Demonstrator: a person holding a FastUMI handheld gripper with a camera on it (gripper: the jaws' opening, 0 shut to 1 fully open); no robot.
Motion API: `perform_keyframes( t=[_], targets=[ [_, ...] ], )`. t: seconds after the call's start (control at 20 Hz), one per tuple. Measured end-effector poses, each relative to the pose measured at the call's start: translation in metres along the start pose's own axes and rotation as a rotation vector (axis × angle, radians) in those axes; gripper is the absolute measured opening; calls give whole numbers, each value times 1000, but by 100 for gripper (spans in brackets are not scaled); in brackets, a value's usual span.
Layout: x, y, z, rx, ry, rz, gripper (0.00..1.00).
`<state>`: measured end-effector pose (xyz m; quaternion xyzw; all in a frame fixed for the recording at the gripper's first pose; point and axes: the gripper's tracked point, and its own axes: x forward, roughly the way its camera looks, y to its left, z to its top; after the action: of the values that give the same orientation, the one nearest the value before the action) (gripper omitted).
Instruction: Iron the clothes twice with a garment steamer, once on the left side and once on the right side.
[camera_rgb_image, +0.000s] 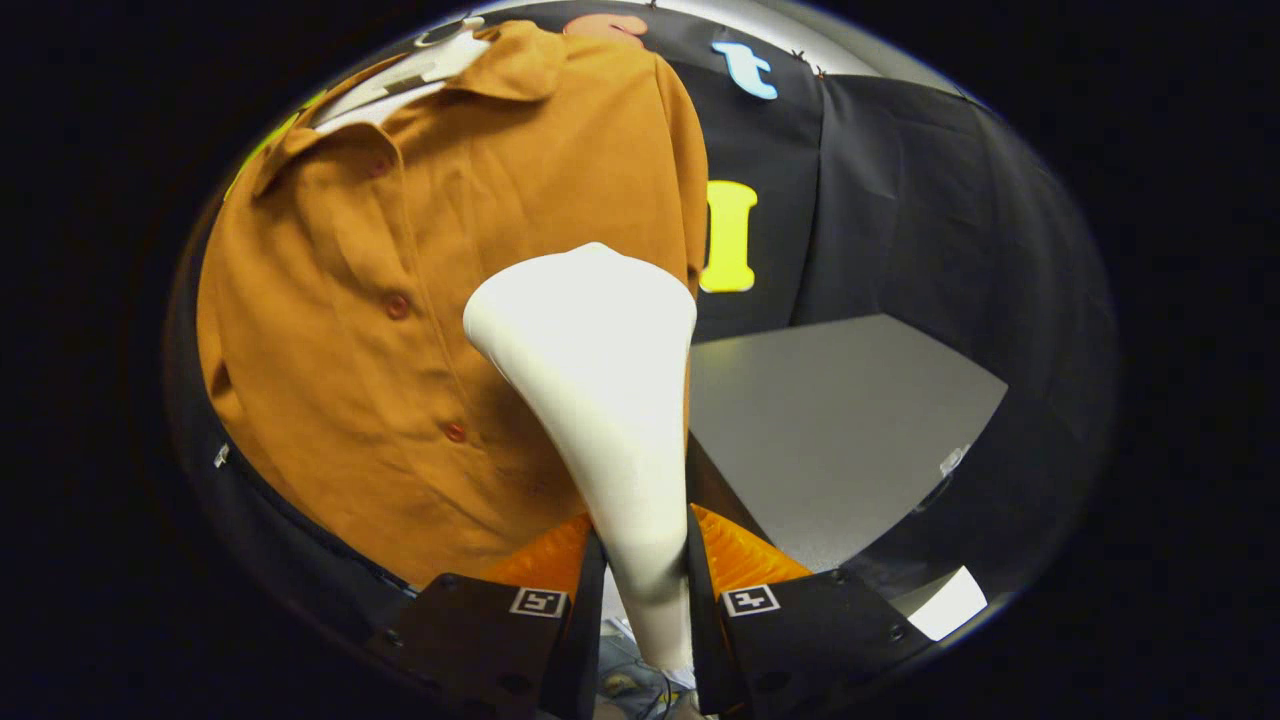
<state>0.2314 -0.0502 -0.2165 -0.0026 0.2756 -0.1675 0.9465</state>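
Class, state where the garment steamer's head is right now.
In the gripper view, the steamer is clamped between the gripper fingers, its head against the brown shirt's right edge, beside the grey table.

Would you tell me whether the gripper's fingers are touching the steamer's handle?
Touching: in the gripper view both fingers press against the white steamer handle between them, no gap on either side.

The garment steamer (600, 400) stands between the gripper (645, 575) fingers — both clamp its neck. Beyond the steamer's head hangs the shirt (400, 300); right of the steamer, the table (840, 420).
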Motion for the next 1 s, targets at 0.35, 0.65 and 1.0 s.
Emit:
perform_keyframes(
  t=[0.35, 0.65, 1.0],
  targets=[
    [-48, 77, 64, -45, -214, 163, 42],
    [-65, 127, 60, -76, -234, 258, 41],
    [-38, 150, 37, -101, -136, 258, 42]
  ],
)
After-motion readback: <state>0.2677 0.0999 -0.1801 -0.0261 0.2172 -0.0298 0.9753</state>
